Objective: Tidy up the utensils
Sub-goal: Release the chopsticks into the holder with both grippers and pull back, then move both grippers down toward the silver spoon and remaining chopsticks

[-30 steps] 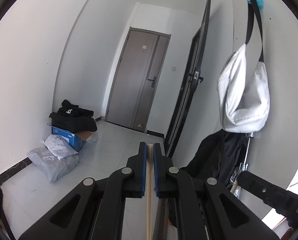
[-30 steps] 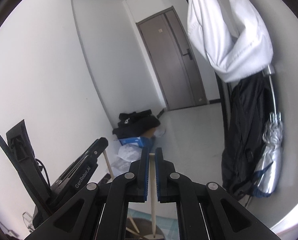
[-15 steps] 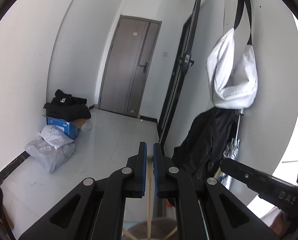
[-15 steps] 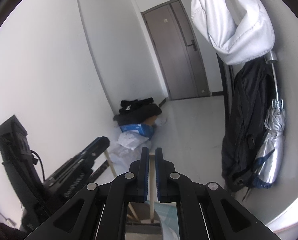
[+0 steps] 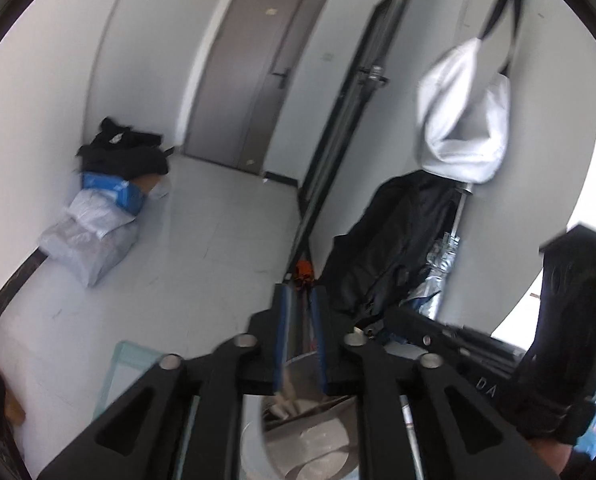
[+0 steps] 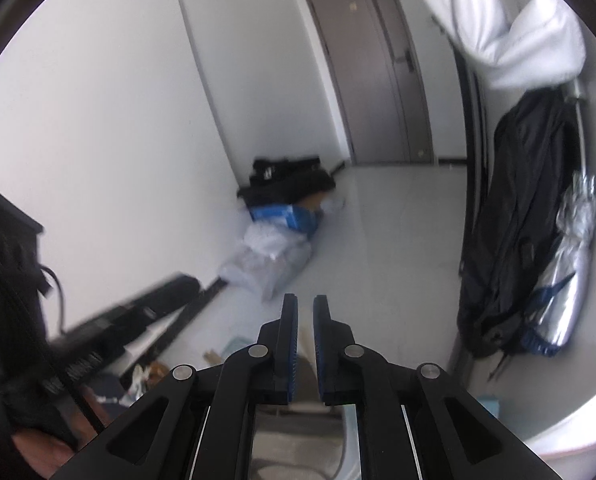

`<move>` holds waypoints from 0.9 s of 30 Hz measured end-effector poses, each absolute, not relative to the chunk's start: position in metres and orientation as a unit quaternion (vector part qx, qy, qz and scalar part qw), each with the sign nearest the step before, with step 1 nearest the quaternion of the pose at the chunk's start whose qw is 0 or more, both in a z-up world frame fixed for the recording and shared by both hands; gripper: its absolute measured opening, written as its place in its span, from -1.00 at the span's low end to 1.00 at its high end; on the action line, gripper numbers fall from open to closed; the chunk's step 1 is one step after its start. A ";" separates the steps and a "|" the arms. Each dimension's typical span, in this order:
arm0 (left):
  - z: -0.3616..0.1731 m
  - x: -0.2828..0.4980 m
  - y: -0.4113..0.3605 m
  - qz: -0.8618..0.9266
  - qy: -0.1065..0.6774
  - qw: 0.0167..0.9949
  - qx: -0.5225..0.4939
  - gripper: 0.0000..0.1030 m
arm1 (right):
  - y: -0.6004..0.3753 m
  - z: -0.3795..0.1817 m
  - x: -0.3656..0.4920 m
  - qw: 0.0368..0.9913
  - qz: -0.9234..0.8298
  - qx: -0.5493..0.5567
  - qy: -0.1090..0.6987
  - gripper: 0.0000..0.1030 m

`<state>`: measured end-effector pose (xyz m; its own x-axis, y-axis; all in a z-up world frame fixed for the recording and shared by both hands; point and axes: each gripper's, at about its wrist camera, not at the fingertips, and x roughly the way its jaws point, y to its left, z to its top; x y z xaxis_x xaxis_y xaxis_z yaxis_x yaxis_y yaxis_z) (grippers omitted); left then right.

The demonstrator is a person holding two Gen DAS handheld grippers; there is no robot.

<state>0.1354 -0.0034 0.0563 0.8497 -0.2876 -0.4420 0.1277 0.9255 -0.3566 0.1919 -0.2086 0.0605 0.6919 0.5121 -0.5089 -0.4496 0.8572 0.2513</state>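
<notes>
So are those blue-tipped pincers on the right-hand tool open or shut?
Open. The right gripper shows a clear gap between its blue pads, with bare floor visible through it and nothing held.

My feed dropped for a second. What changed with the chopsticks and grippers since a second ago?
Both let go: the left gripper and right gripper each pinched a pale chopstick before; now their fingers stand apart with nothing between them. Both tilted down toward the metal holder, where pale sticks now lie. The white bag and grey door stayed as they were.
</notes>
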 end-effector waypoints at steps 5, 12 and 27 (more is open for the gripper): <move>0.062 0.114 0.014 -0.062 0.252 0.951 -0.171 0.09 | -0.208 0.052 0.180 0.914 0.260 0.063 0.303 -0.67; 0.064 0.087 0.018 -0.027 0.260 0.951 -0.165 0.51 | -0.213 0.061 0.147 0.924 0.241 0.070 0.288 -0.45; 0.069 0.037 0.015 0.004 0.252 0.959 -0.131 0.97 | -0.215 0.076 0.060 0.944 0.226 0.067 0.230 0.30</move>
<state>0.0373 0.0148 0.0690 0.8733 -0.0586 -0.4836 -0.0736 0.9655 -0.2500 0.0599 -0.2148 0.0760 0.7914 0.4587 -0.4041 -0.3966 0.8883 0.2316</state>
